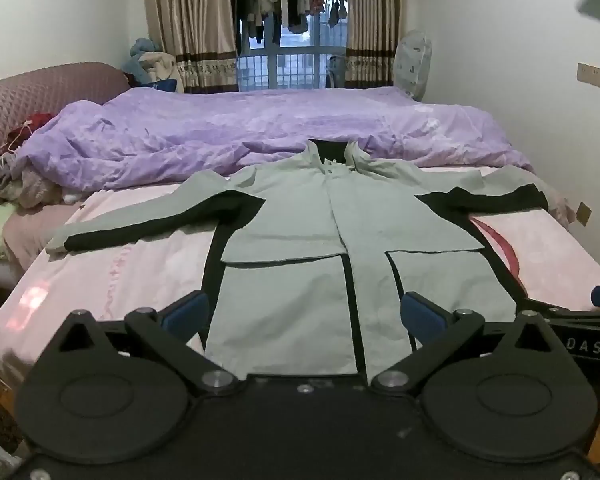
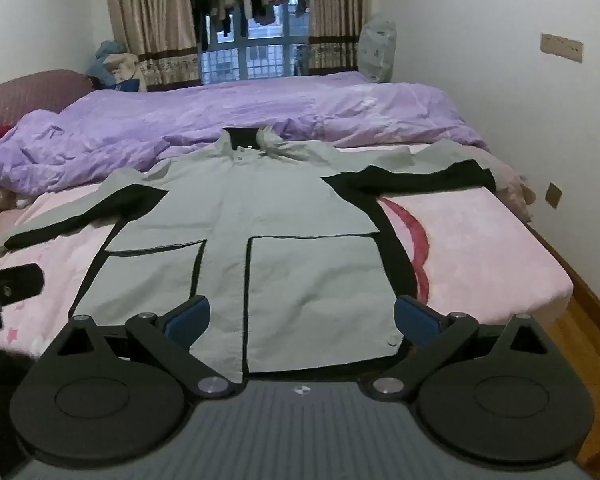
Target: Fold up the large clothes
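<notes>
Our jacket lies flat, front up, sleeves spread, on the bed. Both hand-held grippers, left and right, hover wide open over its hem. It looks light, limp and slightly slick; we'd pinch a sleeve cuff first.

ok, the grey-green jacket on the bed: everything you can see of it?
The pale grey-green jacket with black panels lies flat, front up, on the pink bed sheet, front placket closed. Its collar points at the purple duvet, and both sleeves are spread sideways. Black runs along the sleeve undersides, sides and pocket edges. There are two large patch pockets low on the front. The fabric looks thin, woven and lightly creased. Neither tool grips it.
</notes>
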Action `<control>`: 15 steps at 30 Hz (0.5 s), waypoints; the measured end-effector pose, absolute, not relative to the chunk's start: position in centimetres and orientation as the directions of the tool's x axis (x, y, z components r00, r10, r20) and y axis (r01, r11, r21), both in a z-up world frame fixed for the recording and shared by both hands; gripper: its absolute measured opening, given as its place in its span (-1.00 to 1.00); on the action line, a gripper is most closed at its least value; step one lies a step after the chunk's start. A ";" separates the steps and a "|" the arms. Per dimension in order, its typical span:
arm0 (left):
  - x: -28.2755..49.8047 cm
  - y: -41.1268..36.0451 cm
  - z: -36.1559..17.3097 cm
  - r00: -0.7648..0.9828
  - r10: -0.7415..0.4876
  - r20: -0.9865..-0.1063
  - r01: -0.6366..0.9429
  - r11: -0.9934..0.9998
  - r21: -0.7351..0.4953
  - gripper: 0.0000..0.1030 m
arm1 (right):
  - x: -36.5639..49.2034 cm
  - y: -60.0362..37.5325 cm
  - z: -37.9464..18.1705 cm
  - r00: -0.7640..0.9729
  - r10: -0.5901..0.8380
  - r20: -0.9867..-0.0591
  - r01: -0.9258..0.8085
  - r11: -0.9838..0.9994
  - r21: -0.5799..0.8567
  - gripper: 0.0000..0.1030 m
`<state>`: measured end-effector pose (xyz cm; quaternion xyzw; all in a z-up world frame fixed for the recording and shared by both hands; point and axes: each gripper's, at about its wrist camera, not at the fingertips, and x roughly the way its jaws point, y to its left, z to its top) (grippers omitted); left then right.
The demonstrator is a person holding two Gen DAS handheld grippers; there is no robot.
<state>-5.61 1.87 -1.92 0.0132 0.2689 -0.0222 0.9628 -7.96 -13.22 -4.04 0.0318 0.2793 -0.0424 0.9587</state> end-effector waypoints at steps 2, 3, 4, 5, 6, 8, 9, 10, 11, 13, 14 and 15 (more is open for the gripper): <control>-5.3 1.9 -1.8 0.852 -0.032 -0.522 0.048 0.999 0.019 1.00 | -8.0 -12.6 -3.9 0.844 -0.064 -0.533 0.089 0.996 0.022 1.00; -5.3 1.9 -1.8 0.852 -0.028 -0.522 0.046 0.999 0.021 1.00 | -8.0 -12.3 -3.9 0.844 -0.061 -0.533 0.083 0.996 0.017 1.00; -5.3 1.9 -1.9 0.852 -0.025 -0.523 0.044 0.999 0.023 1.00 | -7.9 -12.0 -3.9 0.843 -0.060 -0.535 0.078 0.997 0.012 1.00; -5.2 1.9 -1.9 0.852 -0.024 -0.523 0.043 0.999 0.024 1.00 | -7.9 -11.7 -4.0 0.841 -0.060 -0.538 0.077 0.997 0.008 1.00; -5.2 1.9 -1.9 0.852 -0.021 -0.522 0.041 0.999 0.025 1.00 | -7.9 -11.5 -4.0 0.839 -0.062 -0.540 0.076 0.997 0.003 1.00; -5.3 1.8 -2.0 0.853 -0.013 -0.522 0.036 0.999 0.033 1.00 | -7.8 -11.1 -4.1 0.837 -0.068 -0.543 0.078 0.997 -0.004 1.00; -5.3 1.8 -2.0 0.853 -0.008 -0.522 0.033 0.999 0.039 1.00 | -7.8 -10.9 -4.2 0.836 -0.070 -0.543 0.081 0.997 -0.005 1.00; -5.3 1.8 -2.0 0.854 -0.001 -0.521 0.028 0.999 0.043 1.00 | -7.9 -11.4 -4.0 0.836 -0.065 -0.545 0.079 0.997 0.001 1.00; -5.3 1.8 -2.0 0.854 0.001 -0.521 0.025 0.999 0.044 1.00 | -8.1 -11.1 -3.9 0.838 -0.064 -0.541 0.079 0.997 0.004 1.00; -5.2 1.7 -2.1 0.852 0.000 -0.523 0.026 0.999 0.042 1.00 | -8.0 -10.9 -4.0 0.842 -0.064 -0.536 0.078 0.997 0.003 1.00; -5.2 1.7 -2.2 0.852 -0.001 -0.524 0.028 0.999 0.043 1.00 | -8.0 -10.8 -4.0 0.842 -0.063 -0.536 0.077 0.997 0.003 1.00; -5.2 1.6 -2.2 0.851 -0.001 -0.524 0.029 0.999 0.046 1.00 | -7.9 -10.7 -4.0 0.842 -0.062 -0.536 0.076 0.997 0.003 1.00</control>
